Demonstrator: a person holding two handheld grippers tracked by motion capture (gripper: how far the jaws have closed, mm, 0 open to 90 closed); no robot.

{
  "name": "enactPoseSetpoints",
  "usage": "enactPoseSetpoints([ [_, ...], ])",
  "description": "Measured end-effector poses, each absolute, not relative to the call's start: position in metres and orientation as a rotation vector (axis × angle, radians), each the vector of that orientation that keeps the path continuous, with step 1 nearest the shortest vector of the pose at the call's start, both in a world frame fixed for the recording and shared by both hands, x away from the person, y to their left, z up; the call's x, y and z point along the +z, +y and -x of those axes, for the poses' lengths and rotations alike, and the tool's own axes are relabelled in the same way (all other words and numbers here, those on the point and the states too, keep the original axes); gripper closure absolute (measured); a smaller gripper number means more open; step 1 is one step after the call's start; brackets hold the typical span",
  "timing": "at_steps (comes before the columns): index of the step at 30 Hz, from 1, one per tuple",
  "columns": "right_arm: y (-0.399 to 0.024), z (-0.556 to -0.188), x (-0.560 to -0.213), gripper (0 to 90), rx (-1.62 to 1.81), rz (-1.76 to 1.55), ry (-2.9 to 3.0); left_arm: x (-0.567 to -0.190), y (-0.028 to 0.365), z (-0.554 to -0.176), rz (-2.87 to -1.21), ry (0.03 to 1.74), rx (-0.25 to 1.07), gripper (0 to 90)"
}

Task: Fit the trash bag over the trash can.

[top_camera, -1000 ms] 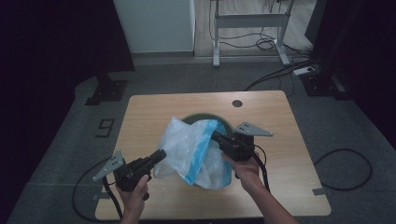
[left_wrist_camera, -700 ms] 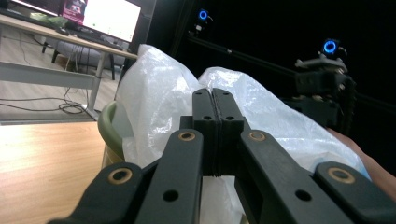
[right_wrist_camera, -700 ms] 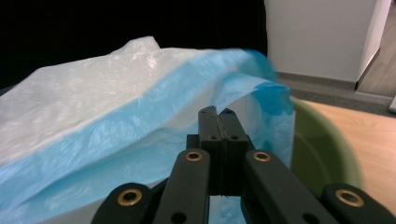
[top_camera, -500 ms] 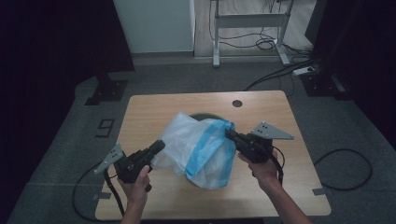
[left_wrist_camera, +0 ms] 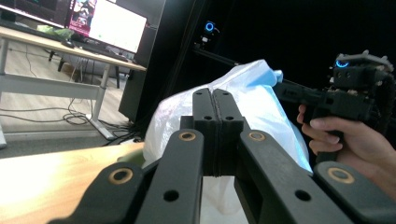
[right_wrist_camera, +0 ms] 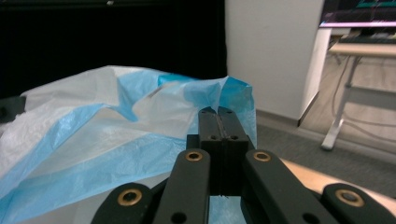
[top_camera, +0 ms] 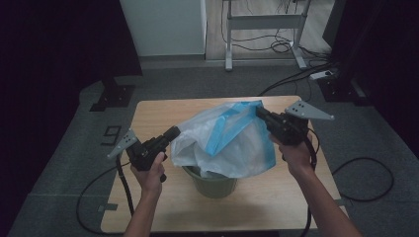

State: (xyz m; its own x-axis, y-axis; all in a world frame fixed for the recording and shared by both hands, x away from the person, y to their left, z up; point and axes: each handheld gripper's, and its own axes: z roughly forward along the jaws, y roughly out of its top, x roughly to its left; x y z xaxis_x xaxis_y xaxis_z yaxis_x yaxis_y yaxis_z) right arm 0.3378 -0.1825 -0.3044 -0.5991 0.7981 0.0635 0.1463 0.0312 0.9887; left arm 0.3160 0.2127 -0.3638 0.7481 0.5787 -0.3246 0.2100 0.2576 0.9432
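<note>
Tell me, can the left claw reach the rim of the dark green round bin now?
Probably not: the left claw is shut on the white and blue plastic bag, which hangs over the bin's rim.

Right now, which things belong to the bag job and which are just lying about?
In the job:
plastic bag
green bin
left gripper, shut on the bag
right gripper, shut on the bag

Lying about:
floor cables
white cabinet
monitor

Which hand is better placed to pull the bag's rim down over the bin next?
Probably the left gripper: it holds the bag low, near the bin. The right gripper holds it higher and farther off.
</note>
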Motion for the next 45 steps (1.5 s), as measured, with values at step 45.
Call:
enactPoseSetpoints([
  [45,-0.214,-0.326,-0.349,89.3,1.658,-0.906,1.799,-0.382,0.252,-0.298,-1.288,0.805,0.348,84.0],
])
